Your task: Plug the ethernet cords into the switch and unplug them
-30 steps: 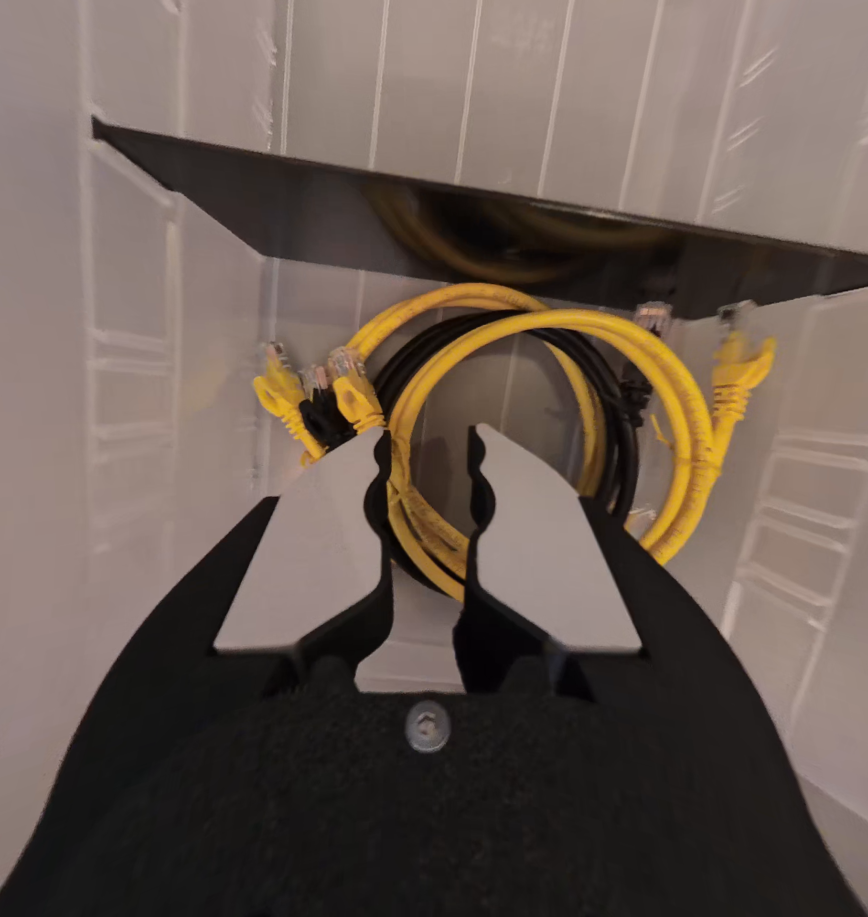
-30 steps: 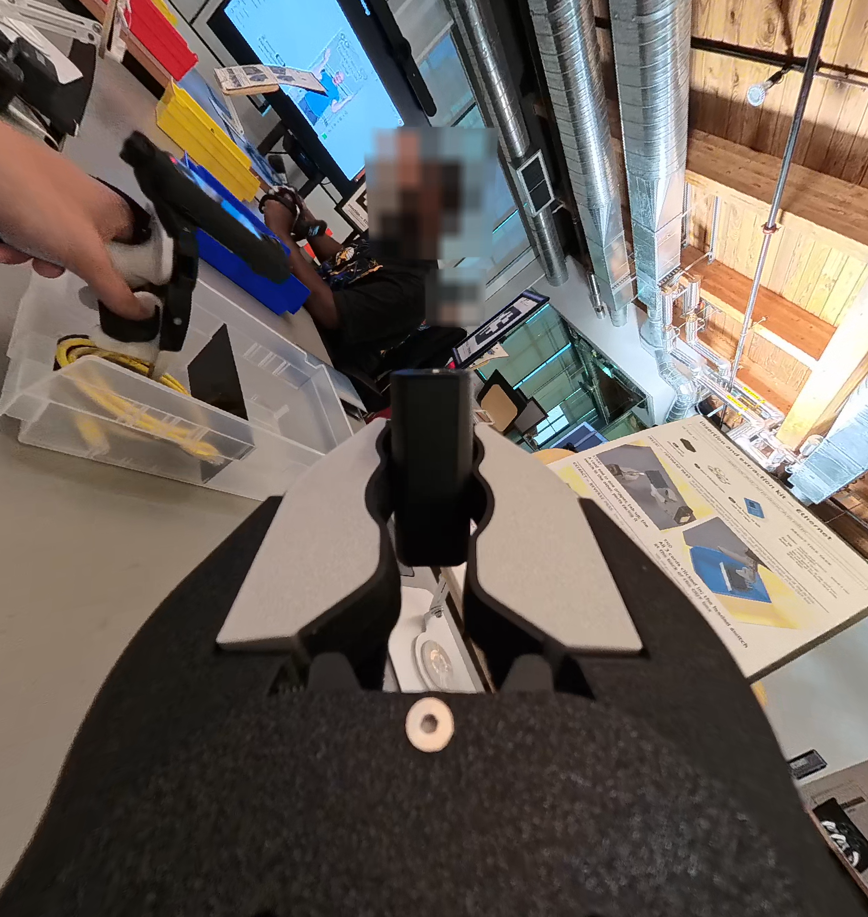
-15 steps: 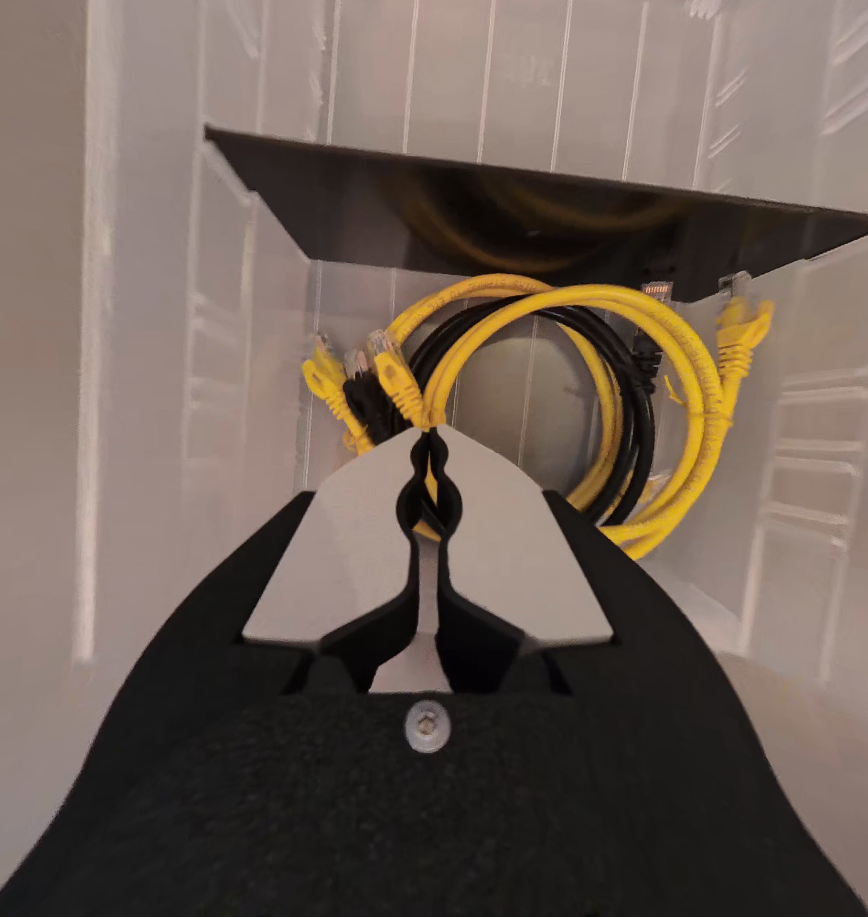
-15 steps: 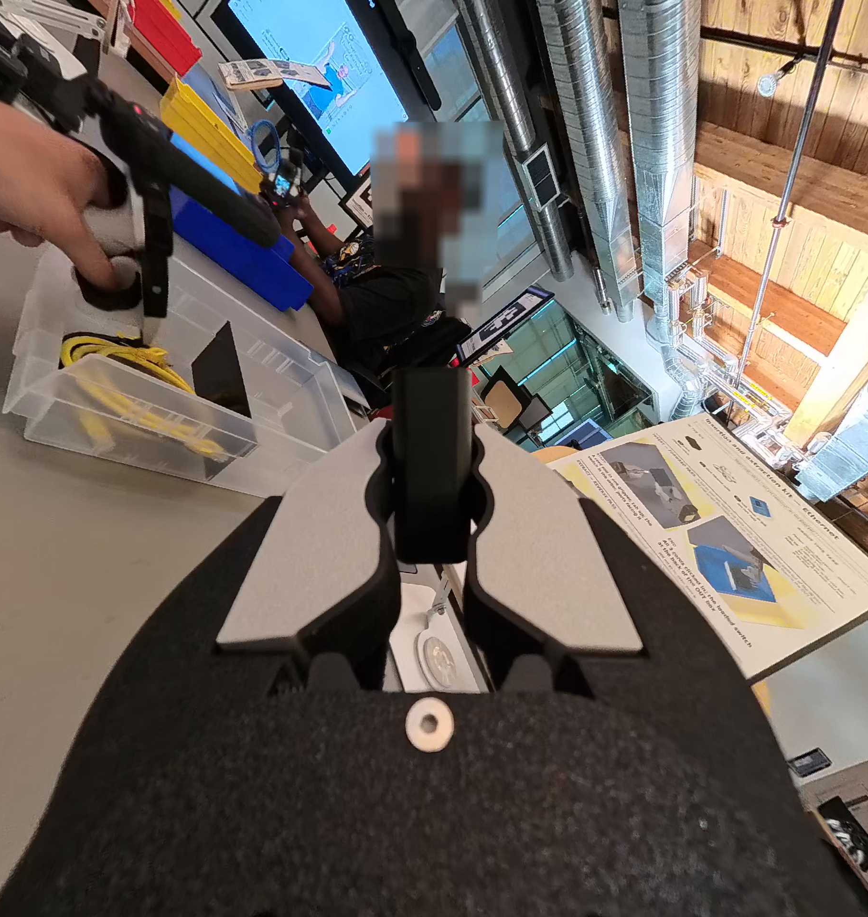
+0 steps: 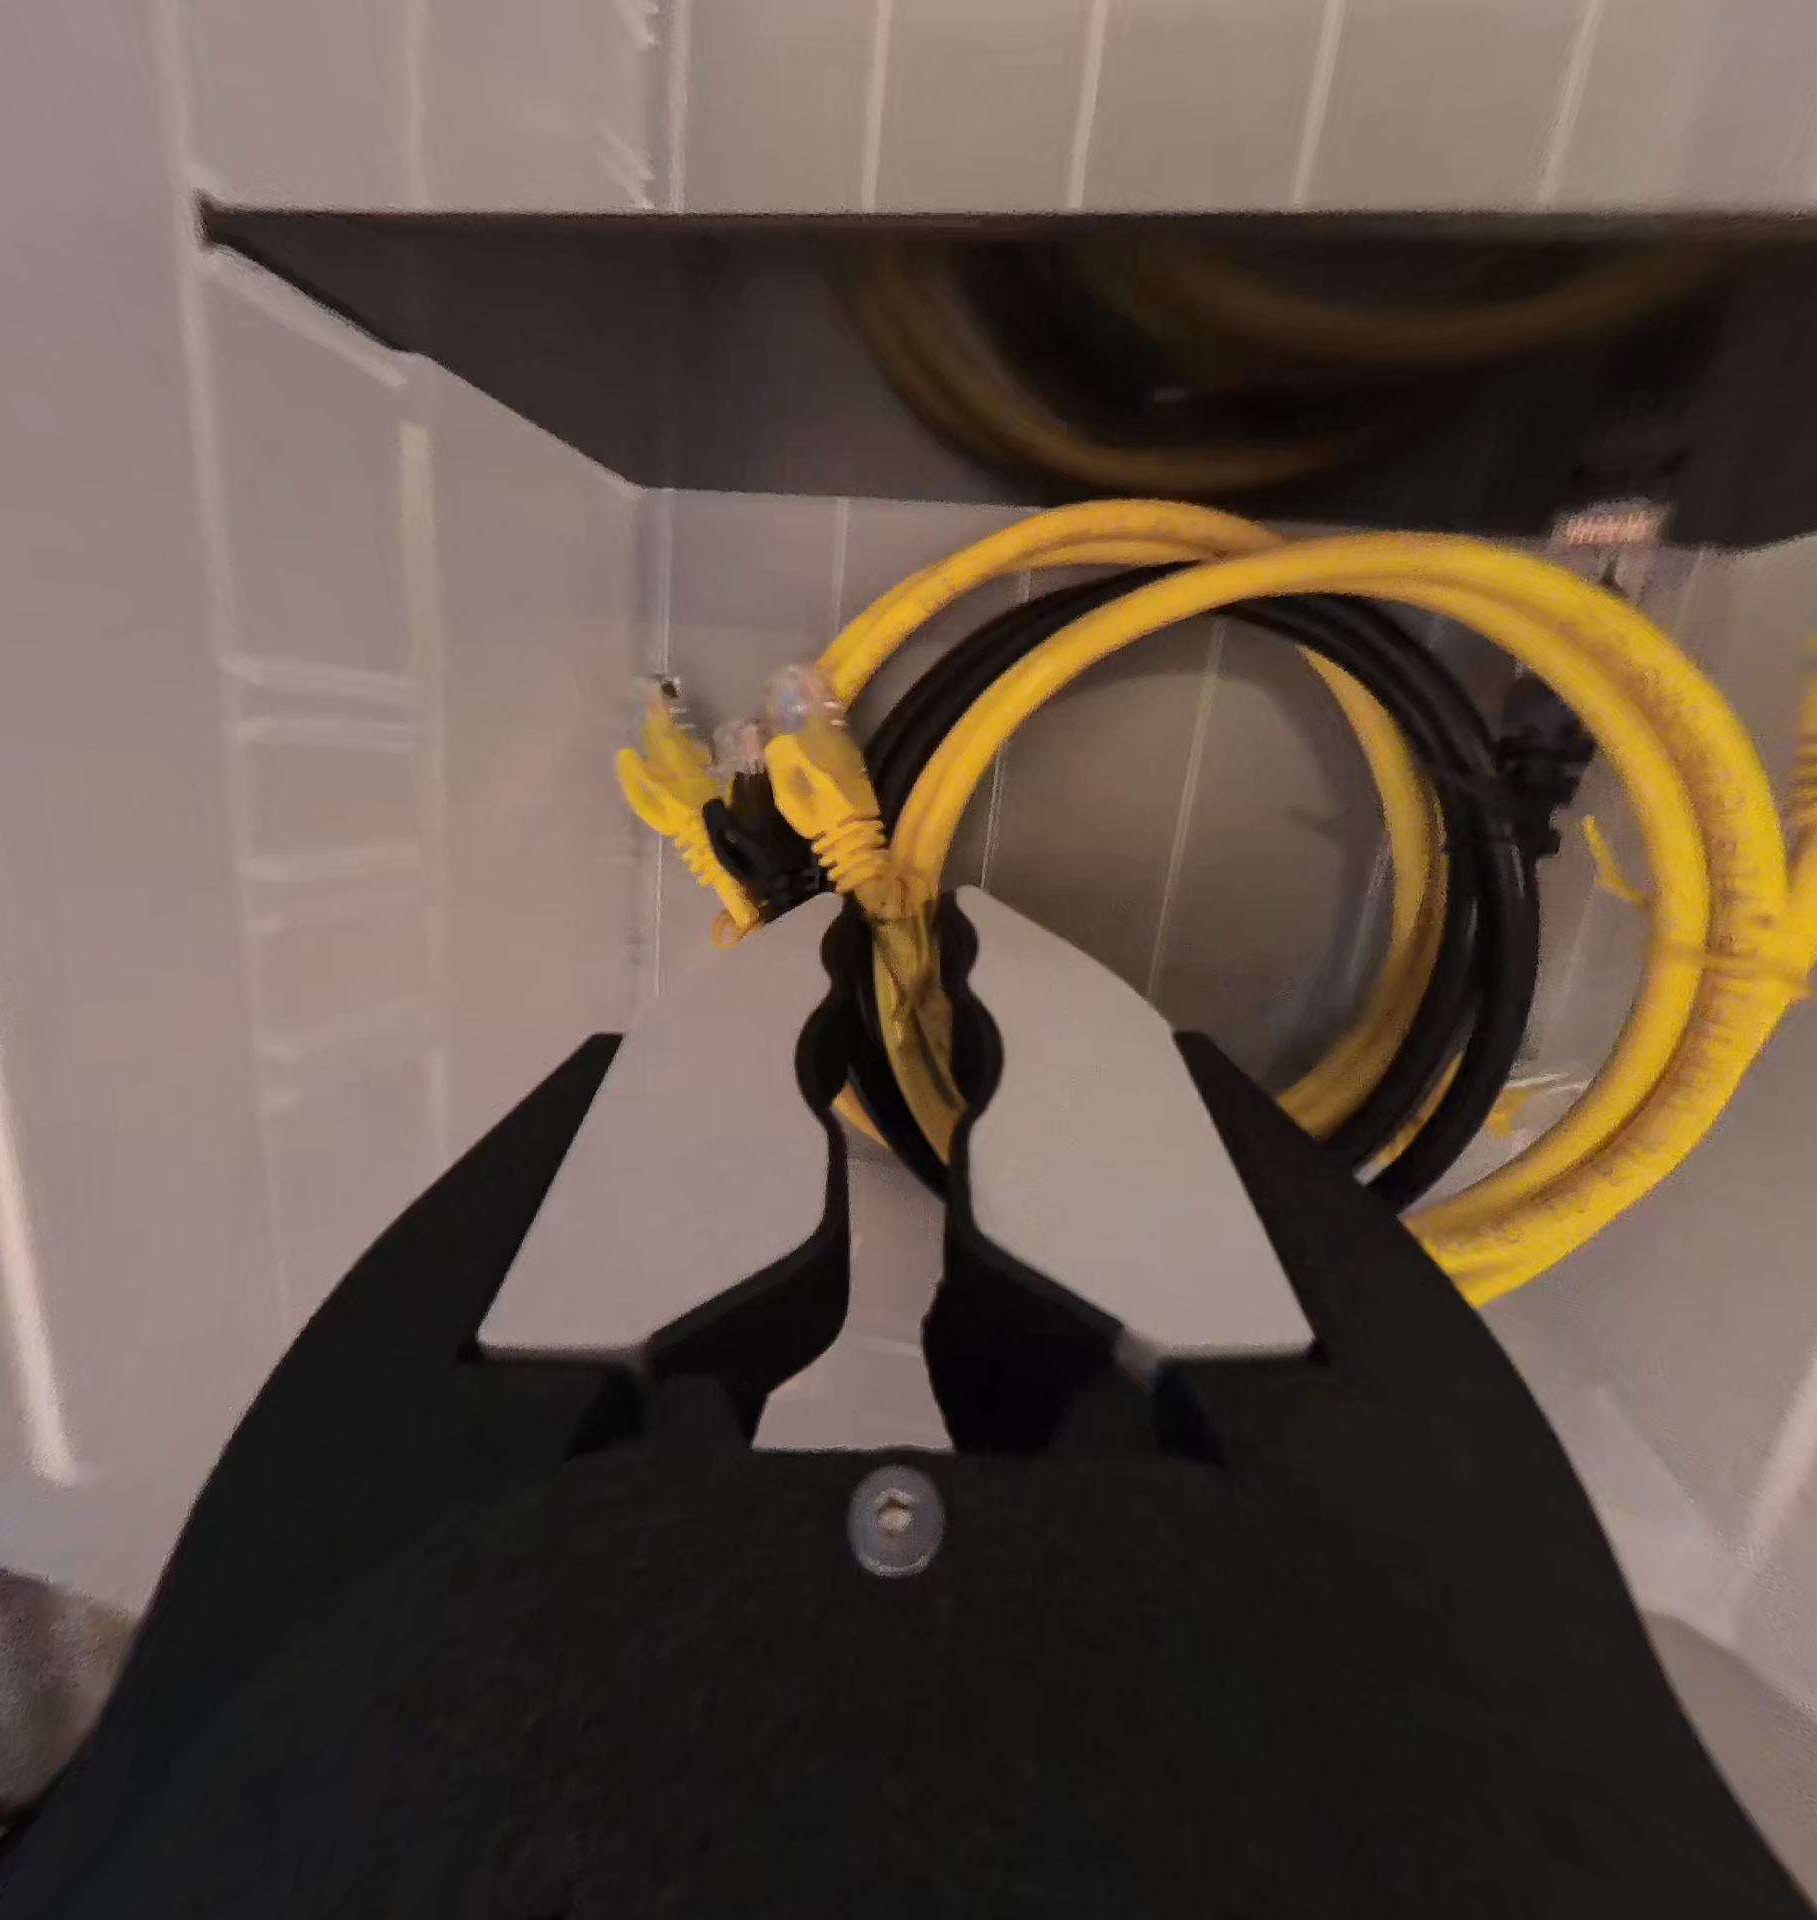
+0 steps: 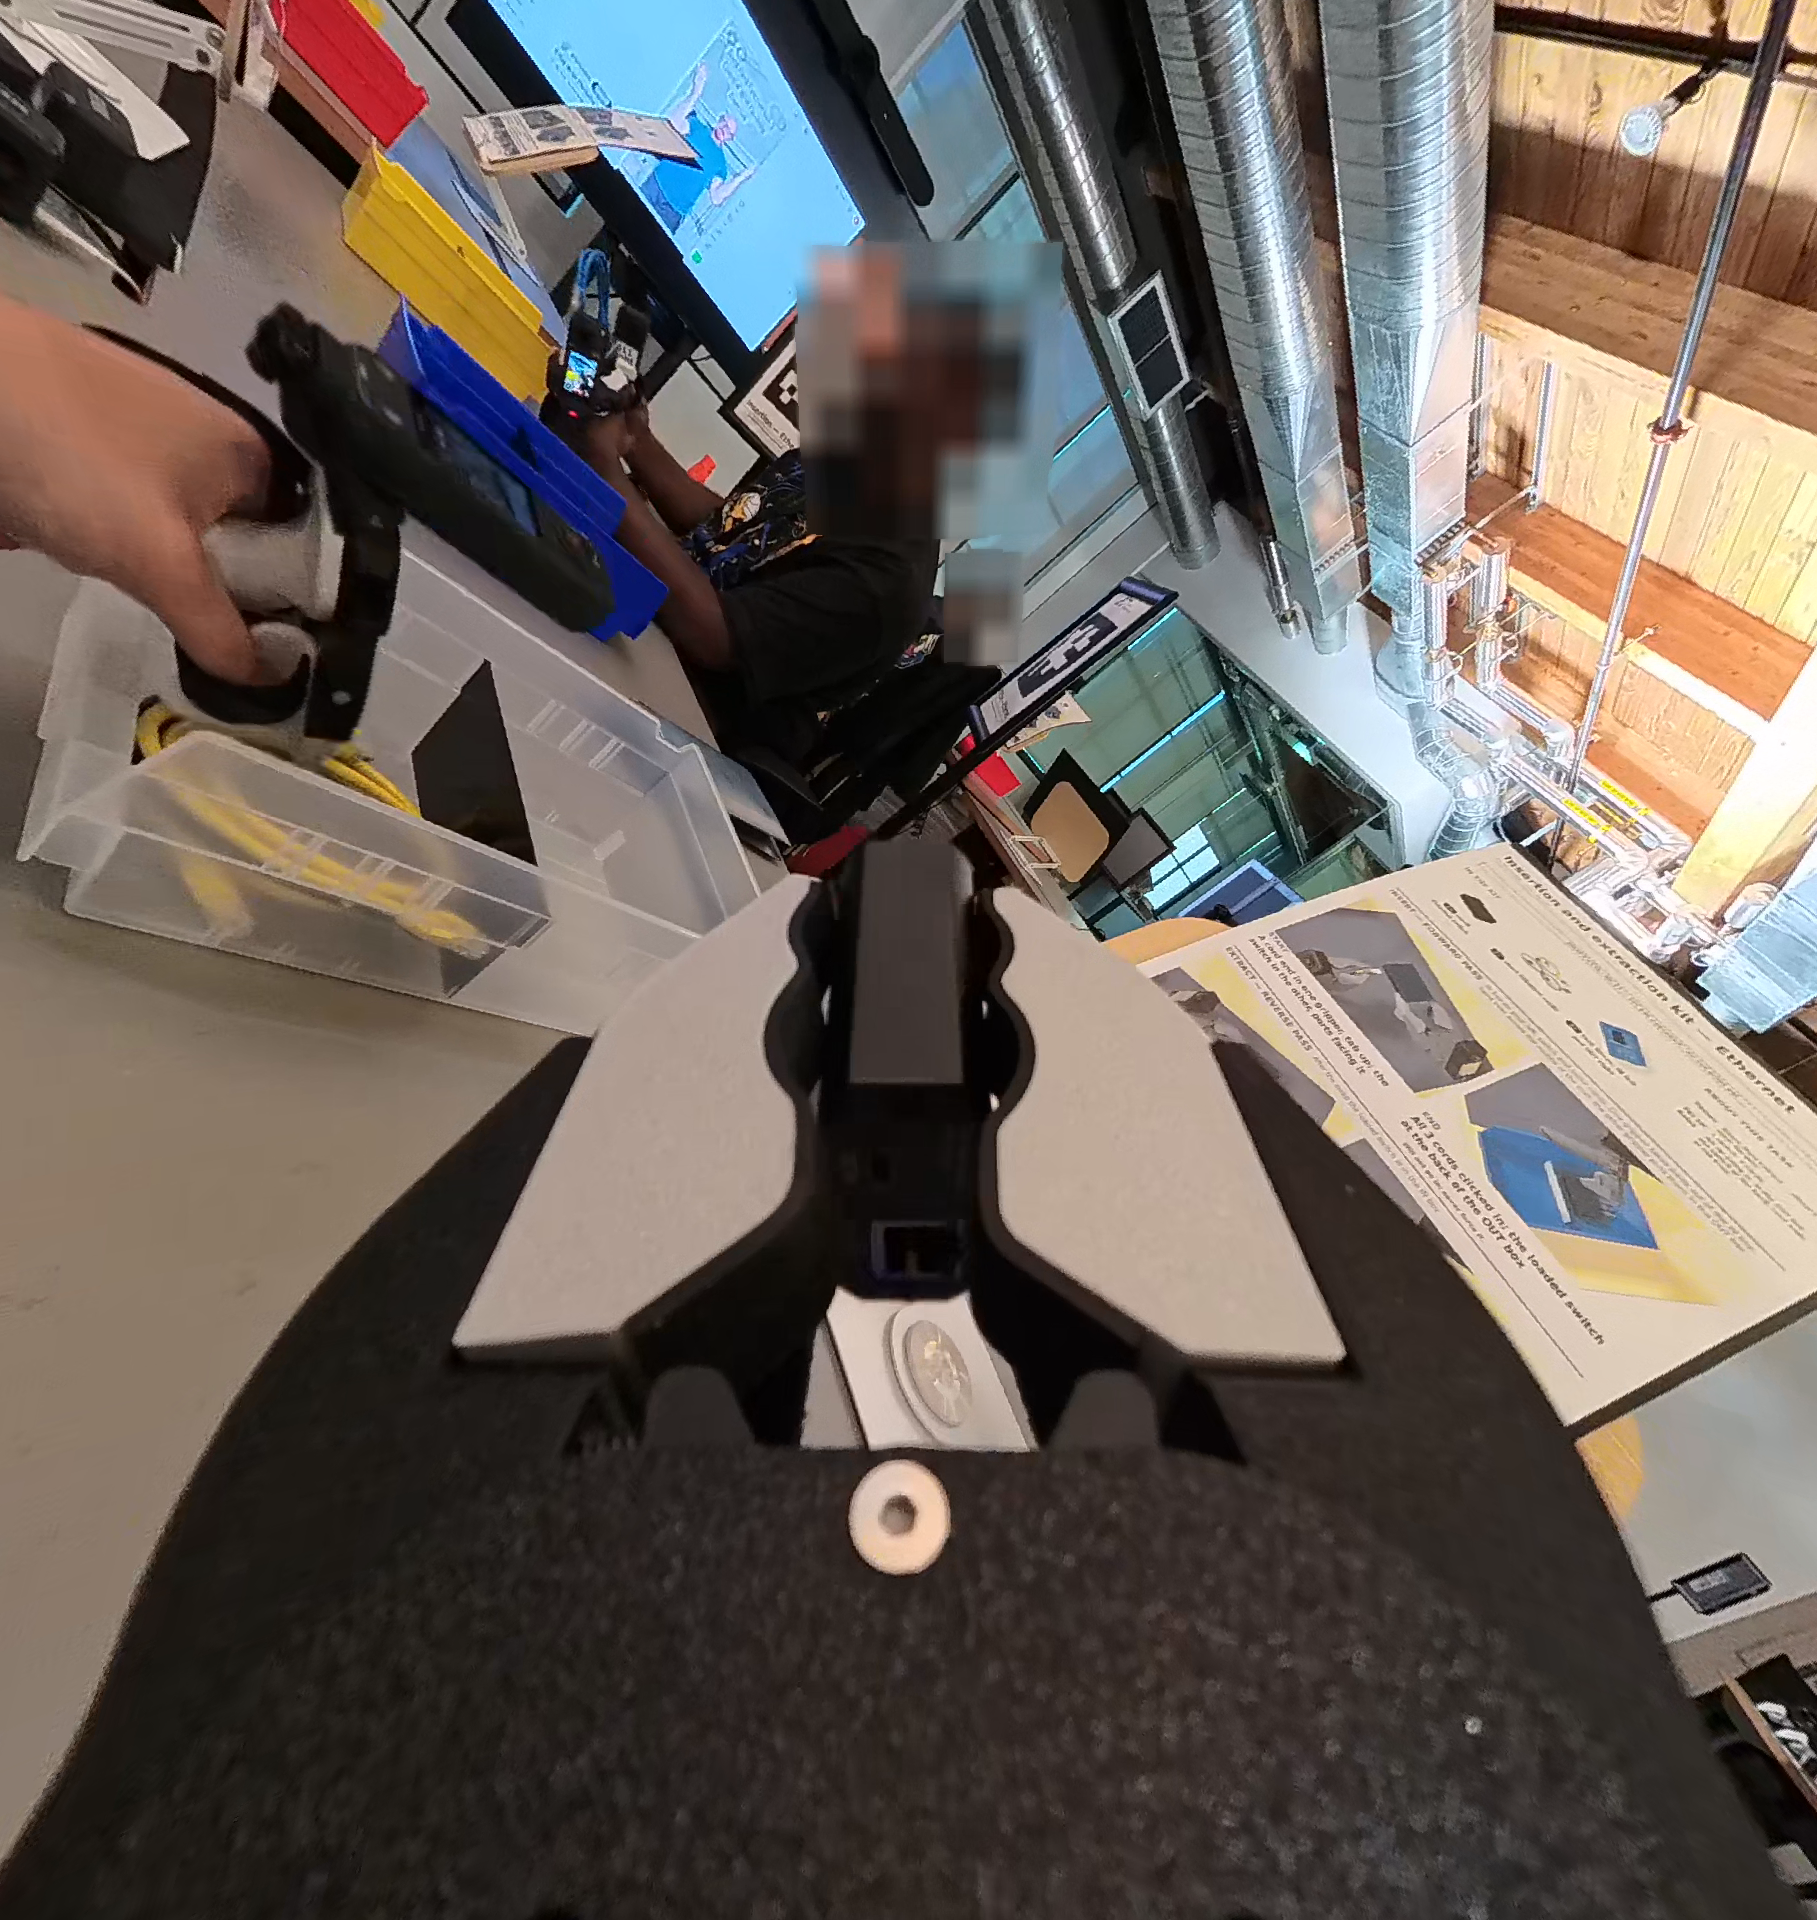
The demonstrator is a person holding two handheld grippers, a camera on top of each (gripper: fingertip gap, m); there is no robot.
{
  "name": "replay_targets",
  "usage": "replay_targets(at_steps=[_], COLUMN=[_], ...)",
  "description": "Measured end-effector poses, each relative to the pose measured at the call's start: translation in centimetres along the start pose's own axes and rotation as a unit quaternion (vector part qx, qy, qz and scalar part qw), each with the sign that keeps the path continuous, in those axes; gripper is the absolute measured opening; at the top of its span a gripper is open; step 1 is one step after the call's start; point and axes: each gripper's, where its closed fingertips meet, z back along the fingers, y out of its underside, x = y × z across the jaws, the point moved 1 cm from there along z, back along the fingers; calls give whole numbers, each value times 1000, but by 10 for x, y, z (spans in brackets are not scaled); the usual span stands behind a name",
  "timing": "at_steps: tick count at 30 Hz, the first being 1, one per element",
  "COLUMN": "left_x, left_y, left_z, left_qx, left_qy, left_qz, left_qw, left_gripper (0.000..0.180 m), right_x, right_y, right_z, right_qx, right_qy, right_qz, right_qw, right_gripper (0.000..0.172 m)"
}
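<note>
1. Cords (image 5: pixel 1299 644), yellow and black, lie coiled in a clear bin (image 6: pixel 592 831) on the desk (image 6: pixel 208 1143), beside a black divider (image 5: pixel 675 343).
2. Left gripper (image 5: pixel 899 914) reaches into the bin; its jaws are narrow and closed on a yellow cord just below its plug boot (image 5: pixel 816 790), with a black cord (image 5: pixel 1195 634) running close alongside in the same gap.
3. Right gripper (image 6: pixel 909 904) is held up off the desk, jaws part-closed and pressing the sides of the black switch (image 6: pixel 904 997), with a port opening facing the camera.
4. Handling, as I judge it: the cords are light, limp and springy. A coil will likely drag its neighbours along when lifted, since the loops interlock.
5. Grip close behind the plug, on the ribbed boot. The cord itself bends too easily to steer a plug into a port.
6. The clear plug tip (image 5: pixel 800 701) and its latch tab look fragile, so squeeze the boot, not the tip.
7. The switch seems rigid, light and smooth-sided. It may slip under insertion force, so it wants a firm hold.
</note>
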Motion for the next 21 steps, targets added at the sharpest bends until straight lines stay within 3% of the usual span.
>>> replay_targets(at_steps=[5, 10, 16, 21], left_x=[3, 19, 24, 9], left_y=[-3, -8, -15, 1], left_z=[-1, 23, 103, 178], left_qx=[-12, -80, -215, -290], left_qy=[-13, -17, 43, 113], left_qz=[-18, -18, -32, -62], left_qw=[1000, 997, 975, 948], left_gripper=[13, 12, 12, 12], right_x=[1, -1, 5, 25], right_y=[0, 0, 8, 22], right_z=[0, 1, -1, -8], right_qx=[2, -1, 20, 55], right_qy=[-1, 0, -40, -111], right_qz=[2, 2, -19, -48], right_qw=[1000, 1000, 999, 991], right_gripper=[25, 25, 25, 25])
